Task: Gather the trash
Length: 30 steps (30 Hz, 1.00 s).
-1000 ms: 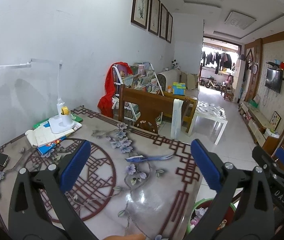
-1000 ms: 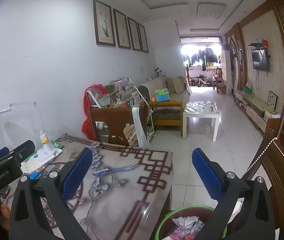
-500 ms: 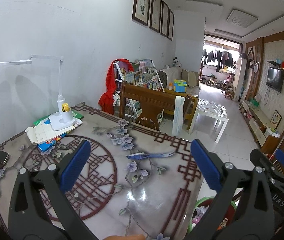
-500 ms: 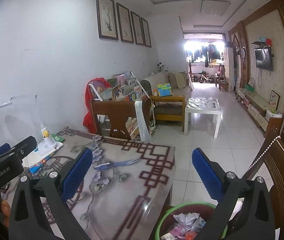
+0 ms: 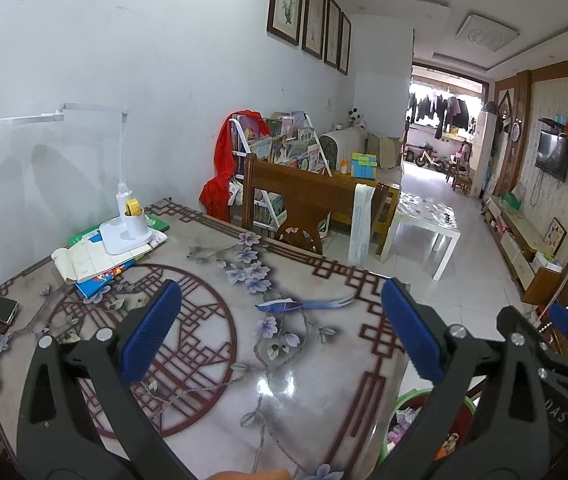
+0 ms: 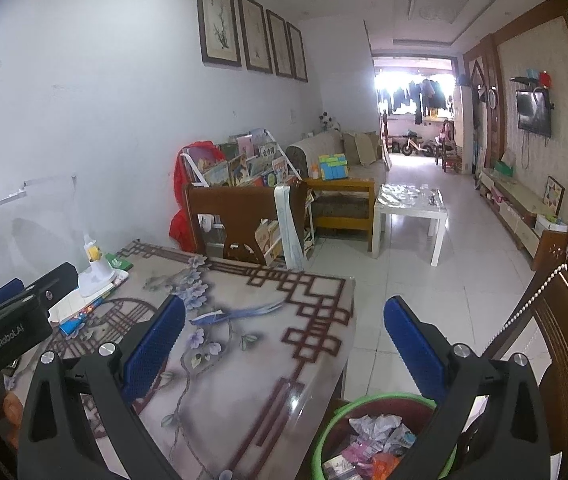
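Right wrist: trash bin (image 6: 326, 432) below right gripper's (image 6: 284, 344) spread fingers.

White plastered wall (image 5: 132, 60) at left, bearing four framed botanical prints (image 6: 250, 32) in a row. Pale glossy floor tiles (image 6: 424, 280) run to a far bright doorway hung with laundry (image 6: 416, 94). Near: patterned table top (image 5: 220, 320) with a white desk lamp (image 5: 124, 224) at its left. Beyond: wooden chair (image 5: 296, 200), children's book rack (image 6: 244, 168), sofa (image 6: 324, 146), white coffee table (image 6: 410, 204). Wall-mounted television (image 6: 534, 114) at right, low cabinet (image 6: 520, 212) beneath.
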Each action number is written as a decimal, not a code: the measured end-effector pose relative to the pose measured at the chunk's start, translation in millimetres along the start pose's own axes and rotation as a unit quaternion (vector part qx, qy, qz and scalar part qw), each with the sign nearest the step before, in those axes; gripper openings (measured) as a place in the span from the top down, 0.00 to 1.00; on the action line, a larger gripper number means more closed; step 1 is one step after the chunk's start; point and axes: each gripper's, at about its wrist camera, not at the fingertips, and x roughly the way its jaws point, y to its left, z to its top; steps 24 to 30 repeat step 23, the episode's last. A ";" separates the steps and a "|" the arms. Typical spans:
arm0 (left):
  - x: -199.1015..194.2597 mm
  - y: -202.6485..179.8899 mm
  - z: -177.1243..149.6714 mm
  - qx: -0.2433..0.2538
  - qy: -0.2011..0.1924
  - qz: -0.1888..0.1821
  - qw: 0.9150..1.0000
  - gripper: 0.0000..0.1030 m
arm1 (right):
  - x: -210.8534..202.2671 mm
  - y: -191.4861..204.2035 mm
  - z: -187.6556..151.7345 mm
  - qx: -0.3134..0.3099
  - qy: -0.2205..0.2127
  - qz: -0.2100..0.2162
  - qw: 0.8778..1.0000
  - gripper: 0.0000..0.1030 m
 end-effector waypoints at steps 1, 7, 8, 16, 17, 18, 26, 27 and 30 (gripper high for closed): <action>0.4 -0.3 -0.4 0.000 0.002 0.000 1.000 0.05 | 1.0 0.4 -1.0 -0.001 0.004 0.000 1.000 0.07; 4.9 4.2 -4.3 -0.007 0.010 0.000 1.000 0.05 | 4.5 3.3 -3.2 -0.003 0.011 0.001 1.000 0.07; 5.6 5.7 -4.8 -0.009 0.011 0.000 1.000 0.05 | 5.3 4.1 -4.1 -0.004 0.012 0.002 1.000 0.07; 20.1 27.5 -14.9 -0.032 0.034 0.008 0.999 0.05 | 22.4 25.0 -7.9 -0.033 0.037 0.008 0.999 0.07; 24.9 34.5 -19.8 -0.036 0.042 0.015 0.998 0.05 | 26.6 29.0 -9.6 -0.038 0.043 0.010 0.998 0.07; 30.0 41.3 -23.9 -0.040 0.050 0.020 0.998 0.05 | 31.9 33.3 -12.0 -0.043 0.051 0.013 0.998 0.07; 73.4 90.6 -70.8 -0.036 0.132 0.080 0.987 0.05 | 71.0 61.3 -35.3 -0.063 0.126 0.038 0.989 0.07; 73.4 90.6 -70.8 -0.036 0.132 0.080 0.987 0.05 | 71.0 61.3 -35.3 -0.063 0.126 0.038 0.989 0.07; 73.4 90.6 -70.8 -0.036 0.132 0.080 0.987 0.05 | 71.0 61.3 -35.3 -0.063 0.126 0.038 0.989 0.07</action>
